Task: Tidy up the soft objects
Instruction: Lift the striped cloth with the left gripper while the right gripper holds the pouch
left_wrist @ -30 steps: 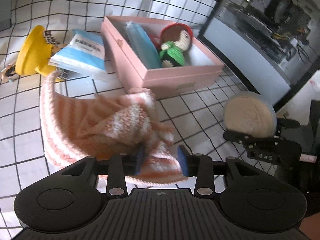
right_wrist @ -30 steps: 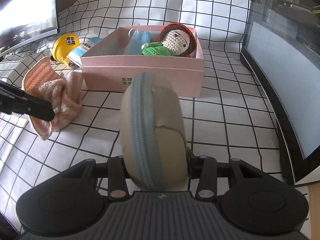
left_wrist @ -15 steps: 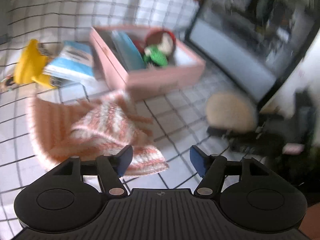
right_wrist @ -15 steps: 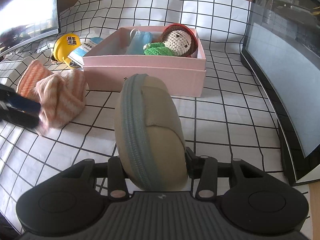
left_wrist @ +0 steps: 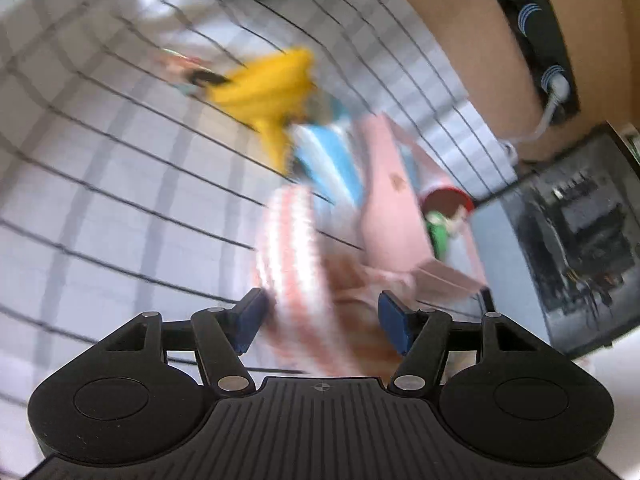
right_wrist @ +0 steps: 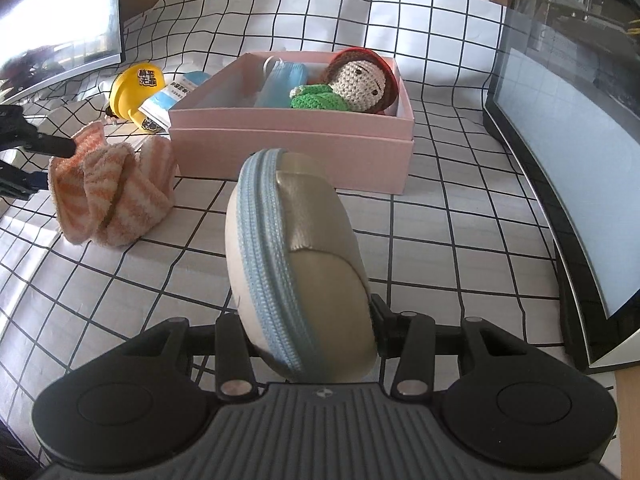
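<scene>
Right gripper [right_wrist: 308, 332] clamps beige pouch [right_wrist: 298, 264] upright, zipper edge-on.

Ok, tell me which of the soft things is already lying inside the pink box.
The crocheted doll in green, lying in the pink box. The striped orange cloth lies outside on the checked cover, and the beige zip pouch sits in the right gripper.

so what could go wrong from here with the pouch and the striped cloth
1. The pink box already holds a crochet doll and a blue pack, so the round zip pouch clamped in the right gripper may not seat flat.
2. The left gripper, jaws just opened, straddles the crumpled orange striped cloth; closing now may catch only one fold.
</scene>
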A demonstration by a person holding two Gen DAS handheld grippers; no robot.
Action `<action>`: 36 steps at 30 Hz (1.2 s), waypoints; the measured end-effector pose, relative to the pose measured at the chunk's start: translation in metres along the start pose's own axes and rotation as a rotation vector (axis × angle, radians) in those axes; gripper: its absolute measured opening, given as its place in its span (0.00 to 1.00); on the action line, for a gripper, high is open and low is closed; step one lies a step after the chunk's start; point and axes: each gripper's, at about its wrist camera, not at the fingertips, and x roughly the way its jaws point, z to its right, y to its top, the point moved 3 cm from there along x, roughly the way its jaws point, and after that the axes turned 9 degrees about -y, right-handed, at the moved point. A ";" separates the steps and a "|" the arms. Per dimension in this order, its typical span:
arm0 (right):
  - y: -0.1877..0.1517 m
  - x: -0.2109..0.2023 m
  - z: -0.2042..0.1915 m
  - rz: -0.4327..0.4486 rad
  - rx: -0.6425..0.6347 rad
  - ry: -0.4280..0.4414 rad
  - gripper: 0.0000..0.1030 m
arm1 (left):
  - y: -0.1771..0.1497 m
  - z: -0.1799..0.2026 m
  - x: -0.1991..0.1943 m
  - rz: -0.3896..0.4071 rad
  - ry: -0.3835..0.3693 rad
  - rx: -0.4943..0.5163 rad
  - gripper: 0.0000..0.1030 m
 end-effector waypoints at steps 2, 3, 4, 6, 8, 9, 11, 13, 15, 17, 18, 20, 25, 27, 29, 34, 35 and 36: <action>0.000 0.000 0.000 0.001 -0.001 -0.003 0.42 | -0.004 0.016 0.014 -0.027 -0.016 0.046 0.65; 0.000 0.000 0.000 0.001 -0.001 -0.004 0.42 | -0.006 0.026 0.019 -0.044 -0.014 0.080 0.65; 0.000 0.000 0.000 0.001 -0.002 -0.004 0.43 | -0.009 0.037 0.025 -0.064 0.000 0.135 0.65; 0.000 0.000 -0.001 0.002 -0.003 -0.007 0.43 | -0.019 0.064 0.037 -0.111 0.060 0.298 0.65; -0.001 0.000 -0.001 0.005 -0.004 -0.009 0.43 | -0.034 0.091 0.051 -0.153 0.116 0.459 0.65; -0.001 0.000 -0.001 0.007 -0.006 -0.009 0.43 | -0.042 0.100 0.058 -0.176 0.133 0.518 0.65; -0.001 0.000 -0.001 0.011 -0.012 -0.012 0.43 | -0.057 0.114 0.076 -0.217 0.157 0.592 0.66; -0.001 -0.001 -0.002 0.015 -0.021 -0.014 0.43 | -0.065 0.119 0.094 -0.230 0.208 0.621 0.66; -0.001 -0.001 -0.002 0.018 -0.029 -0.014 0.43 | -0.064 0.115 0.104 -0.200 0.270 0.594 0.71; -0.002 -0.002 -0.002 0.021 -0.040 -0.015 0.44 | -0.056 0.111 0.107 -0.160 0.274 0.490 0.71; -0.003 -0.003 -0.003 0.023 -0.046 -0.016 0.45 | -0.052 0.110 0.110 -0.146 0.275 0.456 0.71; -0.005 -0.005 -0.002 0.029 -0.051 -0.018 0.49 | -0.050 0.112 0.115 -0.147 0.279 0.449 0.73; -0.008 -0.005 0.004 0.028 -0.031 -0.011 0.55 | -0.052 0.114 0.129 -0.138 0.296 0.491 0.83; -0.008 -0.005 0.005 0.028 -0.032 -0.009 0.55 | -0.053 0.116 0.131 -0.134 0.316 0.476 0.84; -0.008 -0.007 0.004 0.029 -0.048 -0.021 0.50 | -0.052 0.118 0.130 -0.125 0.331 0.460 0.83; 0.000 -0.027 0.006 0.086 -0.065 -0.035 0.38 | -0.058 0.115 0.115 -0.063 0.285 0.482 0.47; 0.003 -0.033 0.009 0.097 -0.055 -0.025 0.38 | -0.061 0.117 0.112 -0.059 0.278 0.497 0.37; 0.006 -0.038 0.013 0.106 -0.049 -0.023 0.38 | -0.064 0.118 0.108 -0.054 0.271 0.518 0.34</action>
